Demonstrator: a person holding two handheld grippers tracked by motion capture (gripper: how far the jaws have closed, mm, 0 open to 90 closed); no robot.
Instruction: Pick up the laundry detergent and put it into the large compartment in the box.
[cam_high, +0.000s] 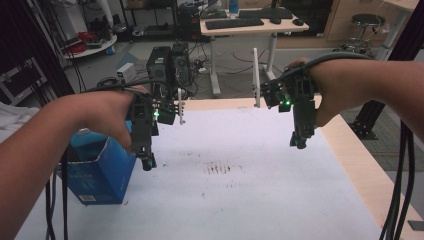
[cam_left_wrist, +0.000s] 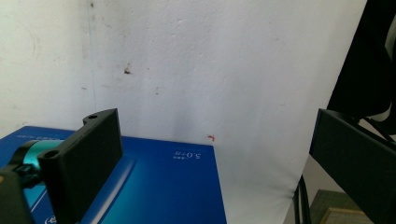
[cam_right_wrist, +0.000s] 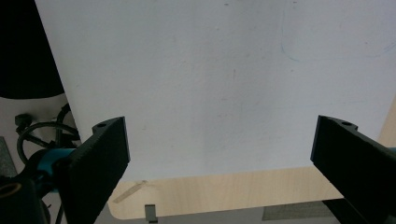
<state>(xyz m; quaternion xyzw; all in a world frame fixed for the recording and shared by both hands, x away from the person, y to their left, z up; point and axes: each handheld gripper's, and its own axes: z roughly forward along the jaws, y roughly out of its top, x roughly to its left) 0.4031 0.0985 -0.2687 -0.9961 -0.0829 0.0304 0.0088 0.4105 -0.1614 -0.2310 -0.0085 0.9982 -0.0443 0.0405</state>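
Note:
My left gripper (cam_high: 148, 161) hangs over the left part of the white sheet (cam_high: 260, 190), pointing down beside an open blue carton (cam_high: 100, 172). In the left gripper view its jaws (cam_left_wrist: 212, 122) stand wide open with nothing between them, and the blue carton's printed face (cam_left_wrist: 163, 186) lies just below. My right gripper (cam_high: 298, 142) hovers above the sheet's right side near the wooden table edge (cam_high: 350, 150). The right gripper view has the right gripper (cam_right_wrist: 223, 123) open and empty over the bare white sheet (cam_right_wrist: 224, 70).
Dark smudges (cam_high: 222, 168) mark the middle of the sheet. A white upright post (cam_high: 256, 77) stands at the table's back edge. Behind it are a computer tower (cam_high: 167, 62), a desk with a keyboard (cam_high: 234, 23) and a stool (cam_high: 367, 21). Black cables (cam_high: 400, 180) hang at the right.

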